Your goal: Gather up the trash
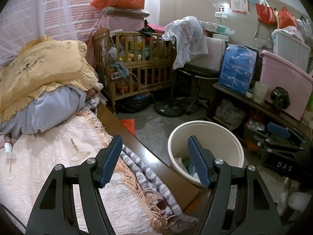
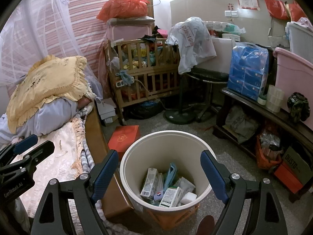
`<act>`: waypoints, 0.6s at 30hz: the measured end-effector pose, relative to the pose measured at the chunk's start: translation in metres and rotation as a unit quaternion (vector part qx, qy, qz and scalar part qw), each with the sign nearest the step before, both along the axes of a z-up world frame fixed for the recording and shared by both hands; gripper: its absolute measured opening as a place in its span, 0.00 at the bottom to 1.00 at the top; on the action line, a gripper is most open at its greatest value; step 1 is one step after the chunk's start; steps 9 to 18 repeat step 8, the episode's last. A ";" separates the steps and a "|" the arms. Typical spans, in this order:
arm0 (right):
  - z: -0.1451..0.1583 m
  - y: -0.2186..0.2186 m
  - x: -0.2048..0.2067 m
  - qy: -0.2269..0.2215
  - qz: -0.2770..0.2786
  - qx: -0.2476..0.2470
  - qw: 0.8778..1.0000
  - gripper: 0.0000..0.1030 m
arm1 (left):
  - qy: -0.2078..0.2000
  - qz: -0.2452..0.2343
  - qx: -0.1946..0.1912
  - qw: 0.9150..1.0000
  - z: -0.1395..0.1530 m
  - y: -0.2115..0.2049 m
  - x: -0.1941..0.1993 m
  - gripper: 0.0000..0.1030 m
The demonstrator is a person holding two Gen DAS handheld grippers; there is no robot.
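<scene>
A cream round bin [image 2: 166, 132] stands on an orange crate beside the bed and holds several cartons and wrappers [image 2: 168, 186]. My right gripper [image 2: 159, 153] hangs open just above the bin's mouth, and nothing is between its blue pads. My left gripper [image 1: 154, 138] is open too and empty, over the wooden bed edge [image 1: 137, 143], with the bin [image 1: 205, 122] to its right. A small white bottle [image 1: 8, 150] lies on the bedspread at the far left. Each gripper shows in the other's view: the right gripper [image 1: 273, 137], the left gripper [image 2: 32, 146].
A yellow pillow [image 1: 45, 64] tops a pile of bedding. Behind it stand a wooden crib [image 2: 144, 68], a black stool [image 2: 209, 76] and a fan base [image 2: 179, 116]. A red box [image 2: 124, 139] lies on the floor. A low bench [image 2: 260, 107] on the right carries a pink tub and a blue tissue pack.
</scene>
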State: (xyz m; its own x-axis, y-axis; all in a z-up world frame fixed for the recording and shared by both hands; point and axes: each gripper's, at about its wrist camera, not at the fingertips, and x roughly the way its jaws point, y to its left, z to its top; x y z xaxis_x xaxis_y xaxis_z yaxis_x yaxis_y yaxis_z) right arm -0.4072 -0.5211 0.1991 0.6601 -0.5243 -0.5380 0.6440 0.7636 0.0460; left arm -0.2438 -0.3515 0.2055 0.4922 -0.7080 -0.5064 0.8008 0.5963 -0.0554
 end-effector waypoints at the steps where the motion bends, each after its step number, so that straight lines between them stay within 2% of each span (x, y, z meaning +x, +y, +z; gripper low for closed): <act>1: -0.001 -0.001 0.000 0.001 0.000 0.000 1.000 0.82 | 0.001 -0.001 0.000 1.000 -0.001 0.000 0.000 0.66; 7: -0.013 0.000 0.000 0.006 0.006 0.002 1.000 0.83 | 0.002 0.000 0.001 1.000 -0.003 0.002 0.002 0.66; 18: -0.013 0.000 0.002 0.007 0.008 0.002 1.000 0.83 | 0.004 0.001 0.001 1.000 -0.002 0.003 0.002 0.66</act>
